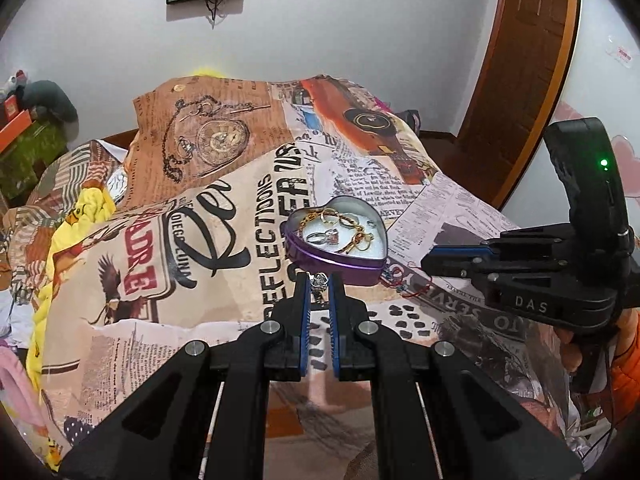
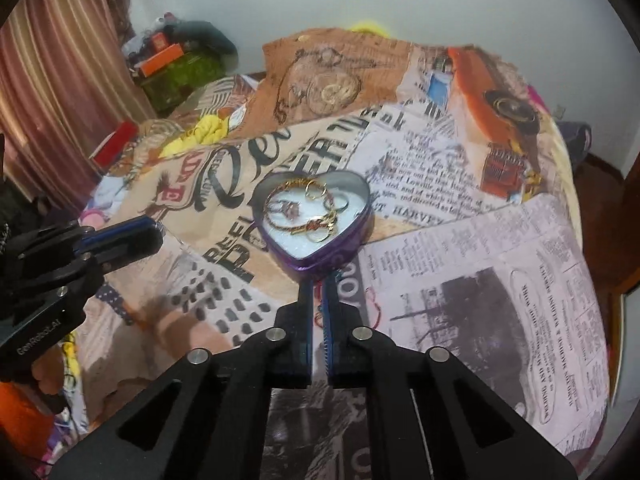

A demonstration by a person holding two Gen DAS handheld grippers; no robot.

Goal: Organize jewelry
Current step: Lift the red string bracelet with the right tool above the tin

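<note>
Only the left view shows left gripper (image 1: 319, 280) fingers pinching a silver ring (image 1: 319, 279); right gripper (image 2: 318, 280) fingers narrow.

Both cameras sit just behind their own grippers and look forward and steeply down along the fingers onto a bed under a newspaper-print blanket (image 1: 208, 240), with the white wall beyond. The left view has its fingers (image 1: 303, 292) at bottom centre, close to a heart-shaped tin (image 1: 340, 264); the right view likewise. Both share the tin, the blanket's middle and far edge, and each catches the other gripper at its side.
</note>
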